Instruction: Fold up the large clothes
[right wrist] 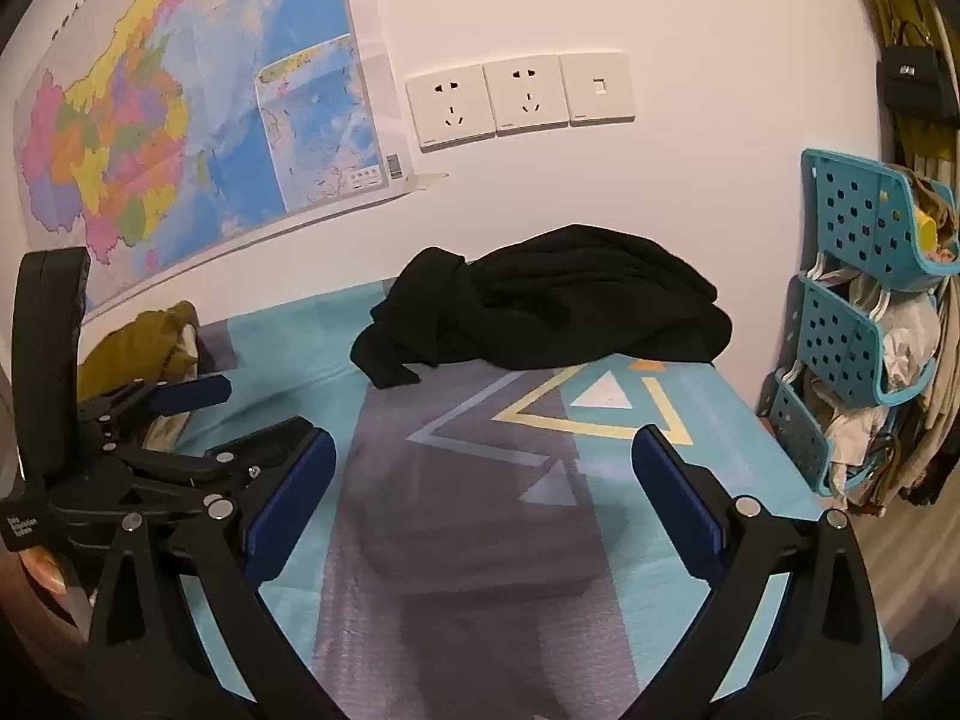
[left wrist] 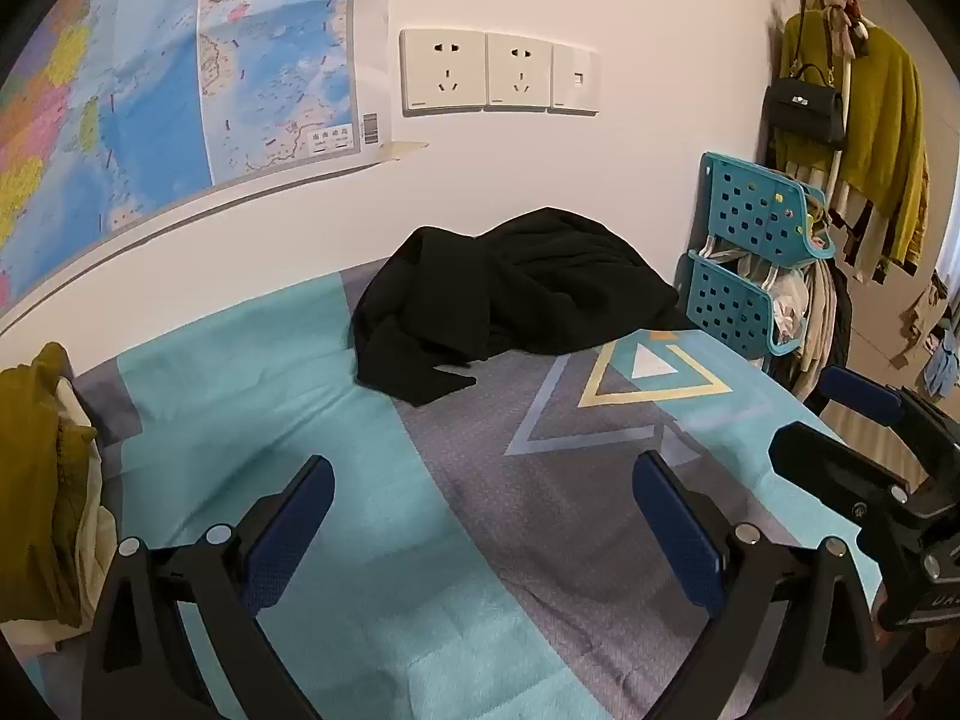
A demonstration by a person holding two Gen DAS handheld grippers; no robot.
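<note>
While hovering over the bed, left hand-held gripper [left wrist: 480, 516] wide open, empty, right hand-held gripper [right wrist: 480, 498] likewise

You have a black garment [left wrist: 528, 282] heaped on a bedsheet [left wrist: 252, 372] of turquoise and grey, printed with yellow, pale blue and white triangles. Your gripper fingers [right wrist: 282, 504] are black with dark blue pads. The map [right wrist: 180, 120] on the white wall [left wrist: 648, 168] is blue with pink, yellow and green patches — the baskets [left wrist: 756, 240] are teal.
</note>
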